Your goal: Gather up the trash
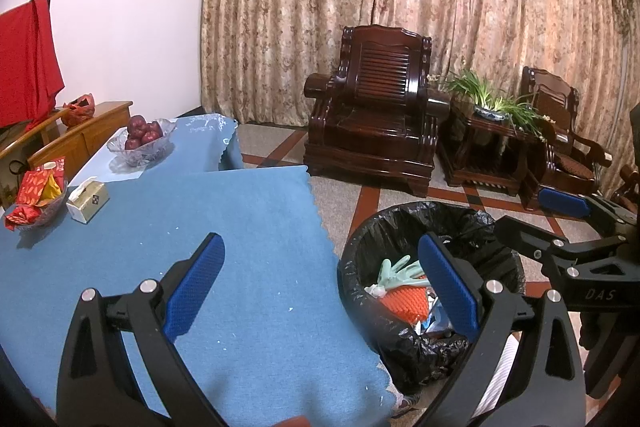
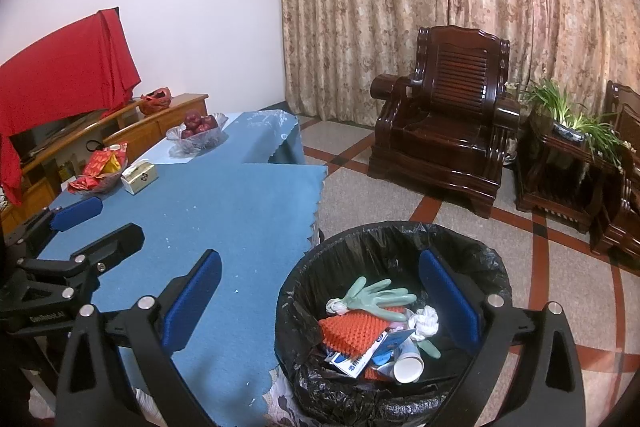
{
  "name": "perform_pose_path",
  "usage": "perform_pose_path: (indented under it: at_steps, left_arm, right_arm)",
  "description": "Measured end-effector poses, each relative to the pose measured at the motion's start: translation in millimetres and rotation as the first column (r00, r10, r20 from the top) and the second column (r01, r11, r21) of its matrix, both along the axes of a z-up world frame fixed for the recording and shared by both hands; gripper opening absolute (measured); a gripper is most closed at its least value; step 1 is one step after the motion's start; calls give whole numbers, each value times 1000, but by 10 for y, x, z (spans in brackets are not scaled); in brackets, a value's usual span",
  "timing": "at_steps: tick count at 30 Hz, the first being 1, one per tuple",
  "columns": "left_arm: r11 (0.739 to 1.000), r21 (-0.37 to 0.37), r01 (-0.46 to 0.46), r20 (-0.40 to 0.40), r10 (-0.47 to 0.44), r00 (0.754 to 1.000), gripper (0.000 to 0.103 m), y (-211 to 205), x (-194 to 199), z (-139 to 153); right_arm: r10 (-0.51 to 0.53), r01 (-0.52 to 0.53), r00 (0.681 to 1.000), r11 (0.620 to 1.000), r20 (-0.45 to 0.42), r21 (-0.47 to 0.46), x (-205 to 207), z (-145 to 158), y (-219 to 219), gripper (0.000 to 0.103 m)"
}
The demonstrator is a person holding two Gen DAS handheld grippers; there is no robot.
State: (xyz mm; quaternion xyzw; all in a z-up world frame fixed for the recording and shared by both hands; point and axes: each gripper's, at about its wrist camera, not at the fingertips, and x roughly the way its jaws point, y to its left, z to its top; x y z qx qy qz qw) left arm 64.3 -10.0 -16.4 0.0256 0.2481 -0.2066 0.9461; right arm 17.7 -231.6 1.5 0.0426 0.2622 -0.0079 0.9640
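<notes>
Both jaws spread, empty. Blue tablecloth point(image 2: 208, 211) speckled with white crumbs; lined bin point(image 2: 400, 239) beside table.

1. This is a home living room: heavy patterned curtains point(image 2: 460, 7) cover the whole far wall at 12 o'clock.
2. A dark carved wooden armchair point(image 2: 440, 131) stands before them at 1 o'clock, with a matching side table point(image 2: 560, 179) bearing a potted plant point(image 2: 568, 123) at 3 o'clock.
3. The floor point(image 2: 380, 195) is speckled stone with red bands.
4. At 9 o'clock a table under a blue cloth point(image 2: 224, 211) carries a glass bowl of apples point(image 2: 198, 135), a tissue box point(image 2: 139, 178) and a dish of red snack packets point(image 2: 100, 171).
5. A low wooden cabinet point(image 2: 152, 123) lines the white wall at 10 o'clock.
</notes>
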Motion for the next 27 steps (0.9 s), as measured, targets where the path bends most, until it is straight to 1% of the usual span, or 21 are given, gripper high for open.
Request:
perform_pose_path:
  at_steps: [6, 17, 20, 27]
  left_arm:
    - [1000, 2, 0, -4, 1, 1000, 95, 26, -32, -36]
    - [1000, 3, 3, -6, -3, 1000, 95, 9, -13, -7]
    - [1000, 6, 5, -9, -5, 1000, 95, 40, -55, -63]
    - [1000, 7, 2, -8, -2, 1000, 95, 34, -57, -61]
  right_arm:
    - [-2, 2, 1000, 1000, -3, 1, -32, -26, 2, 97]
    - [-3, 3, 1000, 1000, -7, 3, -69, -75, -29, 97]
    - [-2, 2, 1000, 1000, -8, 3, -84, -81, -26, 97]
    - [-2, 2, 1000, 1000, -12, 4, -97, -122, -31, 97]
